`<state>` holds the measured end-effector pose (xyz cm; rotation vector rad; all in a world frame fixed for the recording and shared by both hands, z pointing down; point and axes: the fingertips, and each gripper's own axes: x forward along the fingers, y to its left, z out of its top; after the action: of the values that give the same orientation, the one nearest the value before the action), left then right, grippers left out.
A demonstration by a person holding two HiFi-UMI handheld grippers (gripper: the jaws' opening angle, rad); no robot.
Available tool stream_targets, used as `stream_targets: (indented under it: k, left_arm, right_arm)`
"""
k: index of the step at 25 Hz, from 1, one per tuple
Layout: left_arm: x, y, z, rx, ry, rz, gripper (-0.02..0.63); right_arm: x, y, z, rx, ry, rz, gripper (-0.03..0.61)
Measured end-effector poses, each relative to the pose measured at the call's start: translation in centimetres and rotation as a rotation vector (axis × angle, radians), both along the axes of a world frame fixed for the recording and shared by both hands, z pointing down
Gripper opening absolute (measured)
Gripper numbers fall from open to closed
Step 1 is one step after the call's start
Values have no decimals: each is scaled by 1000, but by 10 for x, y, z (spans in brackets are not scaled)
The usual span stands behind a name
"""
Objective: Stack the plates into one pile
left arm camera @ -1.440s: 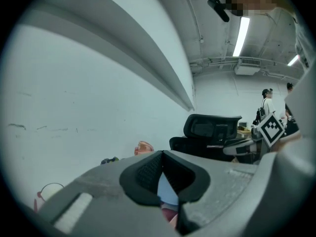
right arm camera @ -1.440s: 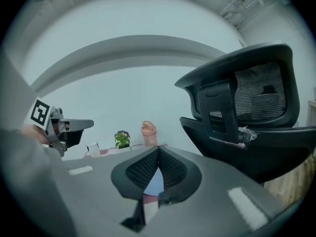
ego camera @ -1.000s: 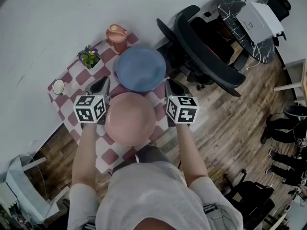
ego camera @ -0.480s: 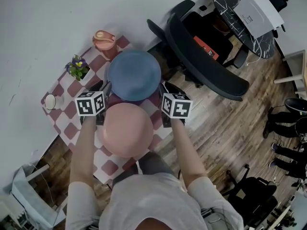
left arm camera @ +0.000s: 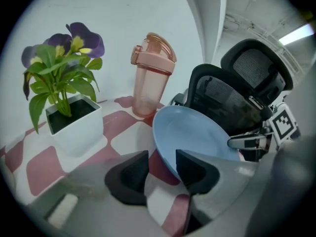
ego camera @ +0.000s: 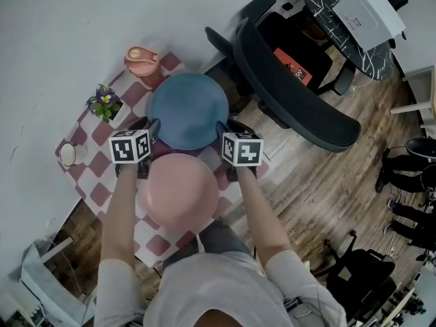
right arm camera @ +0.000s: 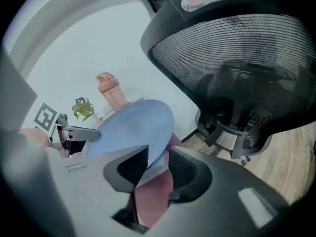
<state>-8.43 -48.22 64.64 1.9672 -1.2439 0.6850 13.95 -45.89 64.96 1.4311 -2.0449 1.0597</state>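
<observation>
From the head view: seeing the blue plate (ego camera: 189, 111) lying on the checked bench (ego camera: 95, 182), and the pink plate (ego camera: 180, 191) just beside it, on the person's side. Finding the left gripper (ego camera: 151, 127) at the left edge of the blue plate and the right gripper (ego camera: 225, 127) at its right edge. Noticing also a pink bottle (ego camera: 142, 63), a plant pot (ego camera: 103, 102) and a white cup (ego camera: 68, 154) near the far edge of the bench, and an office chair (ego camera: 293, 80) on the floor beyond.

In the left gripper view: seeing the left gripper (left arm camera: 162, 169) with jaws wide apart, having just been opening, having the rim of the blue plate (left arm camera: 197, 142) between them without pressing on it. Seeing the plant pot (left arm camera: 74, 122) and the pink bottle (left arm camera: 150, 78) behind.

In the right gripper view: finding the right gripper (right arm camera: 158, 169) likewise wide open, having just been opening, having the rim of the blue plate (right arm camera: 133, 130) loosely between its jaws. Seeing the office chair (right arm camera: 232, 68) close behind.
</observation>
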Motion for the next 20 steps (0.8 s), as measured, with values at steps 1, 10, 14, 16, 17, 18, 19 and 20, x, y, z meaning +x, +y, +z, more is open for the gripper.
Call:
stream_targets:
  k: [1,10,14,16,17,18,19,20]
  left_arm:
    - [2,1,1,-1,4,11,176]
    - [9,8,-16,38,-5,35,121]
    - [8,12,-37,76,-3,33,121]
    - [7,15,-50,100,0,27,121]
    - [6,16,-56,115,2,23,121]
    - [4,18,-63,130,3,19,121]
    - [3,20,-70,144,5,15,121]
    - [2,23,-77,156,9,11,121]
  right_arm:
    - [-2,0,1,-3,-3,-1,125]
    - [2,3,-17,35,-16,36,95]
    - [1,3,-39,85,-20,34,92]
    - [0,4,-52,114,-26,39,89]
    - [0,4,-60,130,-30,43,86]
    - [-1,4,-68,147,-33,45,84]
    - [-2,5,-76,163,-36,46,83]
    - [-3,7,-84,179,-39,44,81]
